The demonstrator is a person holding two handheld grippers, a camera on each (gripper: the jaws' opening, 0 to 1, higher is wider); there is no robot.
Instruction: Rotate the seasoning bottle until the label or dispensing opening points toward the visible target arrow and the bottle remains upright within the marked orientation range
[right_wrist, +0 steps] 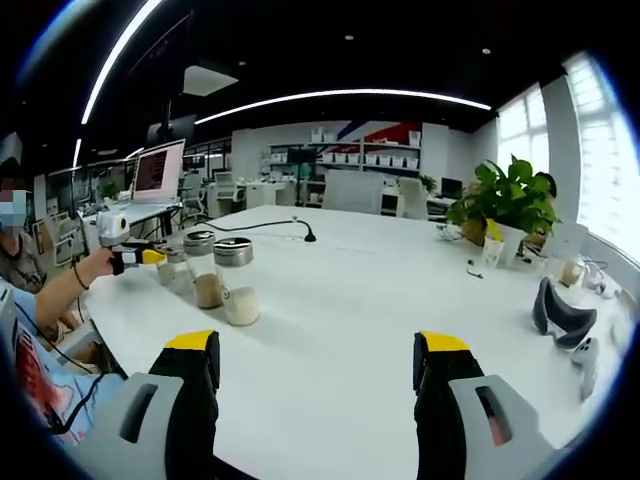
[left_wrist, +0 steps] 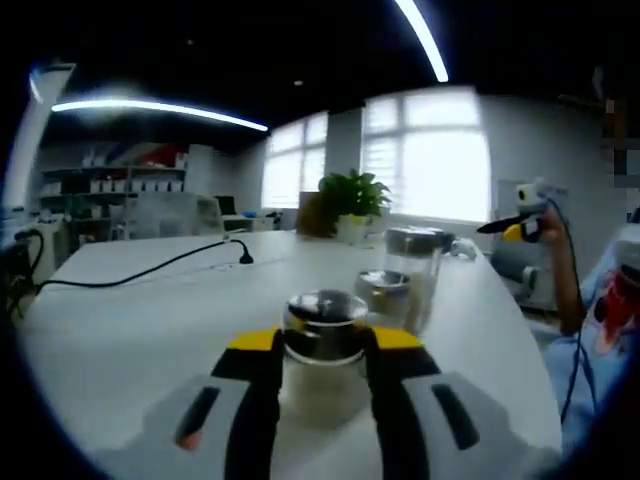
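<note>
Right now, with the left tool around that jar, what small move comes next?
Probably close the left tool on the seasoning bottle: its jaws flank the glass body with the bottle upright on the white table. The right tool hangs open, away from the bottles.

Upright steel-lidded seasoning bottle (left_wrist: 325,345)

No readable text, label, brand, number or sign appears in either view. The clear glass seasoning bottle with a shiny metal lid (left_wrist: 325,345) carries no lettering that can be made out. A lit computer monitor (right_wrist: 157,171) shows pale content too small and blurred to read. Boxes on the far white shelf (right_wrist: 345,157) are likewise illegible.
</note>
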